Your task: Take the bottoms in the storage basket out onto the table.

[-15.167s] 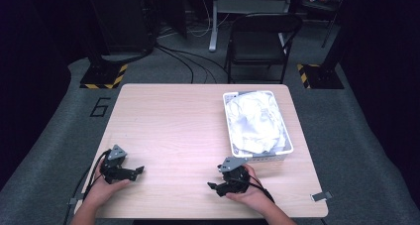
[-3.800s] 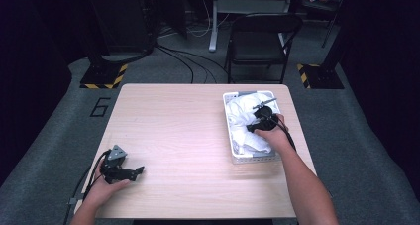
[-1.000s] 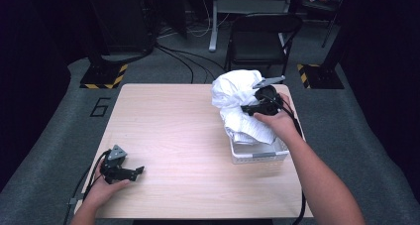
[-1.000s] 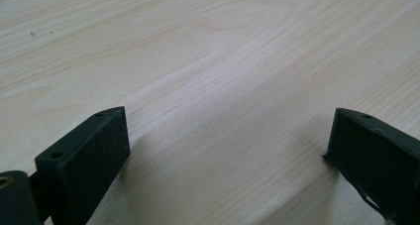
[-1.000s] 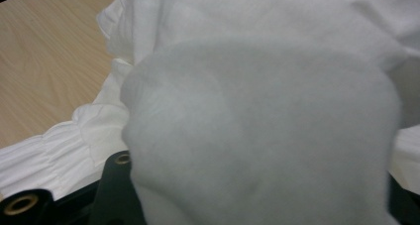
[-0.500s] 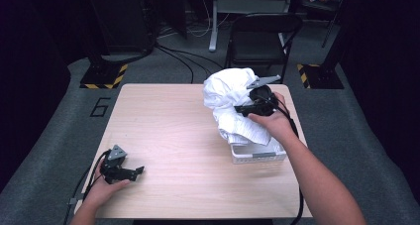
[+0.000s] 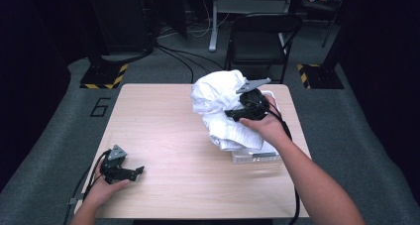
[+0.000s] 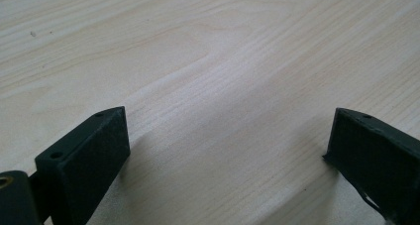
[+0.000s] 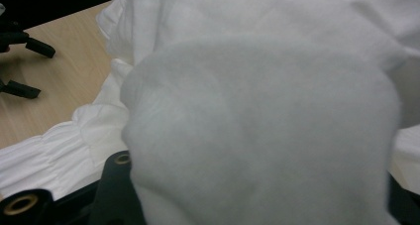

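One white cloth [image 7: 220,106] hangs bunched in the right gripper [image 7: 233,115], whose jaws are clamped on it, above the clear bin [image 7: 252,155] at the table's [image 7: 163,136] three o'clock edge. The left gripper [image 7: 138,170] rests at seven o'clock, jaws spread apart over bare wood, gripping nothing.

Bright overhead light on the table [image 7: 163,136], dark surroundings; the white cloth [image 9: 257,136] close-up blurs.
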Available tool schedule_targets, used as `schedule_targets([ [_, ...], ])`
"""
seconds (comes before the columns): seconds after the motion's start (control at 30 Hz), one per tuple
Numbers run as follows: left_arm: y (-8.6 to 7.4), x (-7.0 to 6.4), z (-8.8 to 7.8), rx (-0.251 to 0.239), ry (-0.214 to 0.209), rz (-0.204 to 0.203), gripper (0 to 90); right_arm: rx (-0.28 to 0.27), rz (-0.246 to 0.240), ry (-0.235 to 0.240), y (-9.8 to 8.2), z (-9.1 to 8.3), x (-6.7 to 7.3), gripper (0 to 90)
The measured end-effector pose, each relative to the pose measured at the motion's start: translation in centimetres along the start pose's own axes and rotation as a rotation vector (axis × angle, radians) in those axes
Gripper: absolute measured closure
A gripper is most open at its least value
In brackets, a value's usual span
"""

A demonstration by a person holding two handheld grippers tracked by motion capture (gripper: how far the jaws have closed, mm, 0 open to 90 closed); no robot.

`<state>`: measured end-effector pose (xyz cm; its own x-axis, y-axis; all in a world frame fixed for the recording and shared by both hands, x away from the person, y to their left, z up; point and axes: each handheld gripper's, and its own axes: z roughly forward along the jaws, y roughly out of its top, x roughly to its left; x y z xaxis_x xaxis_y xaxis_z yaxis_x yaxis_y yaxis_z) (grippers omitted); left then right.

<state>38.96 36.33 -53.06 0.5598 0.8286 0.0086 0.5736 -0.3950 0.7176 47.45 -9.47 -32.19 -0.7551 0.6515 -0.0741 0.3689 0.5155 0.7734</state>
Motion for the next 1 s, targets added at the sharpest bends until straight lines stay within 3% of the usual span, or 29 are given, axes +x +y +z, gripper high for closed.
schedule_targets([
  [0.53,0.0,0.0,0.0,0.0,0.0,0.0,2.6,-0.01,-0.042,0.037,0.6,0.7,2.2,44.7],
  [1.0,0.0,0.0,0.0,0.001,-0.001,0.0,2.6,-0.014,-0.049,0.073,0.9,1.3,4.4,44.7],
])
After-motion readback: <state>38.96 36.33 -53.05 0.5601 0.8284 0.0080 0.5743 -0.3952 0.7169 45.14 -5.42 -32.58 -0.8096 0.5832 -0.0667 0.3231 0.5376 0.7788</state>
